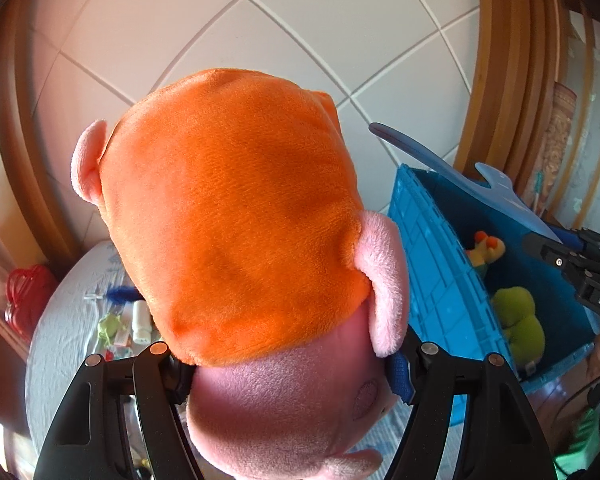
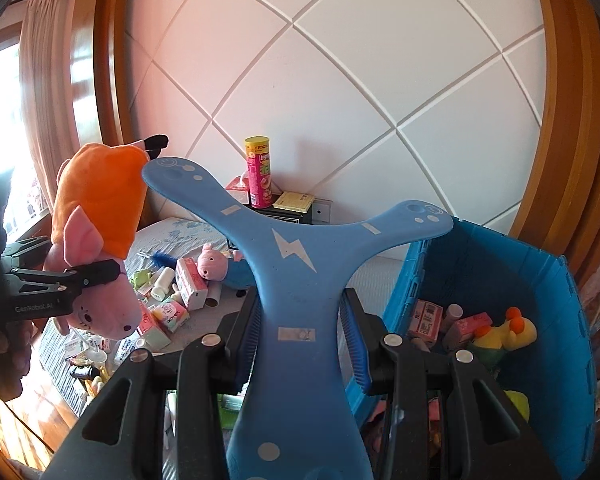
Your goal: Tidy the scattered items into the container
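My left tongs (image 1: 288, 364) clench the pig plush (image 1: 236, 216) by its head; my right tongs (image 2: 304, 336) clamp the boomerang (image 2: 296, 252). Both hang beside the blue crate (image 2: 556, 320). I'd clear its near rim first, then release over the open middle, boomerang laid flat.

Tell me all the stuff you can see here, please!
Pig plush: one, pink with orange dress, held head-down in the left gripper.
Boomerang: one, blue, held in the right gripper.
Crate: one, blue, on the right; toys and cartons inside.
Duck plush: one, yellow, inside the crate.
Small pig plush: one, pink, on the bed.
Snack can: one, pink and yellow, by the wall.
Left gripper: black.
Right gripper: black.
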Tool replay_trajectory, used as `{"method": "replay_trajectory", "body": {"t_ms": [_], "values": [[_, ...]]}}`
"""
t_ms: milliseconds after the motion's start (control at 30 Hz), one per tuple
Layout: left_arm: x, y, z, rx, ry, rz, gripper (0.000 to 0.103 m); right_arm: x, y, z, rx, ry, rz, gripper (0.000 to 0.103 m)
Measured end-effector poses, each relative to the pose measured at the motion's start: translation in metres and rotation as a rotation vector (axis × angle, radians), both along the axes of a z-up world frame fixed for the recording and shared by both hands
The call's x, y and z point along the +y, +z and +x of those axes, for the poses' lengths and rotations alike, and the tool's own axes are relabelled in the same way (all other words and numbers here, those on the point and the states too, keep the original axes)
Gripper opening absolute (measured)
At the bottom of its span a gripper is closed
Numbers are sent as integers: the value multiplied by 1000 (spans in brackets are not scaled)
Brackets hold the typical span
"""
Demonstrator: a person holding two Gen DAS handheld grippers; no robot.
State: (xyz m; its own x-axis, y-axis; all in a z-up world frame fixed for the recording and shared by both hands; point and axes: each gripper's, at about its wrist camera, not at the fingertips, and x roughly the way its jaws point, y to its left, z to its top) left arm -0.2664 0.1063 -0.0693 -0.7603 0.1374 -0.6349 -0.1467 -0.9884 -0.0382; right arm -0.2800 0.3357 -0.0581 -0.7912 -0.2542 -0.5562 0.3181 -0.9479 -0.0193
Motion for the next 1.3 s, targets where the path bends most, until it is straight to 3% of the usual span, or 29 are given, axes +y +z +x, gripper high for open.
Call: {"method": "replay_trajectory", "body": {"t_ms": [833,1300], "values": [[175,13,-45,9,-253,-64,72,155,-12,-2,-22,-230,-54,39],[281,-2,-69,-19,-432,-105,72,231,-38,5,-60,-387,-104,39]]}}
